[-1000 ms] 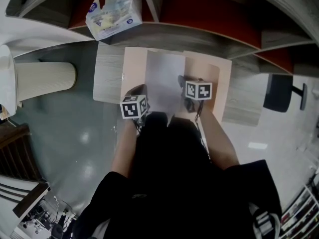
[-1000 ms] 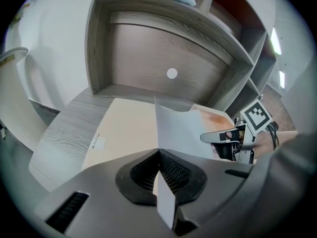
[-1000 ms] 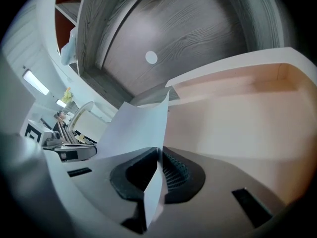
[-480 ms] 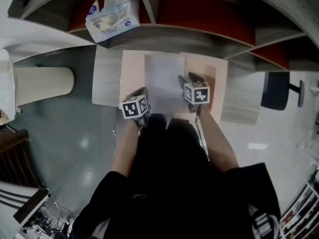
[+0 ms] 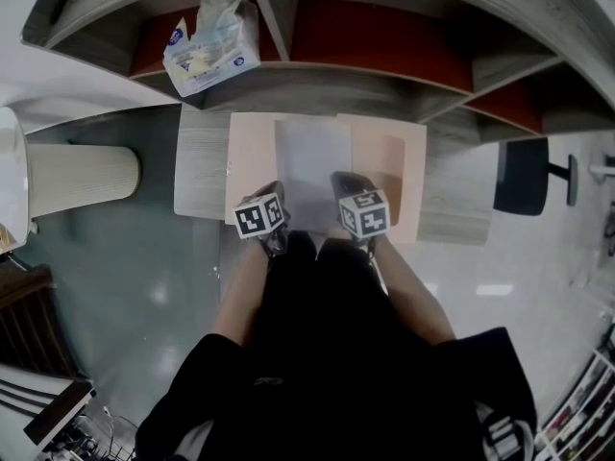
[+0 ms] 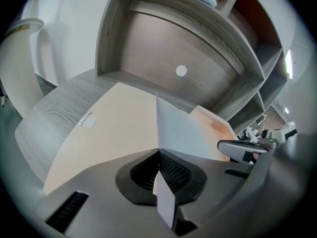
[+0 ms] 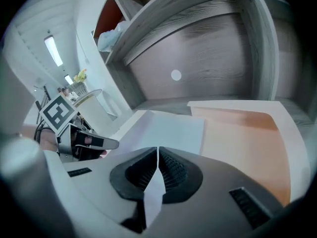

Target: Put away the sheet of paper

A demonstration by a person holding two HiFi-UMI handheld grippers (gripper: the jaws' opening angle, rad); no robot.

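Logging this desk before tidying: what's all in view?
sheet of paper: one, white, on the folder
folder: one, peach, open on the table
table: one, grey wood, below the shelf unit
shelf unit: one, grey, red-backed, behind the table
plastic pack: one, white-blue, left shelf compartment
cylinder: one, beige, floor, left
chair, apparently: one, black, far right
left gripper: one, grey, shut on the paper's near edge
right gripper: one, grey, jaws closing, paper's edge between them

Grey wooden shelving (image 5: 365, 80) with red back panels (image 5: 375, 32) stands over a glossy grey floor (image 5: 125, 277), a black chair (image 5: 519, 176) nearby.
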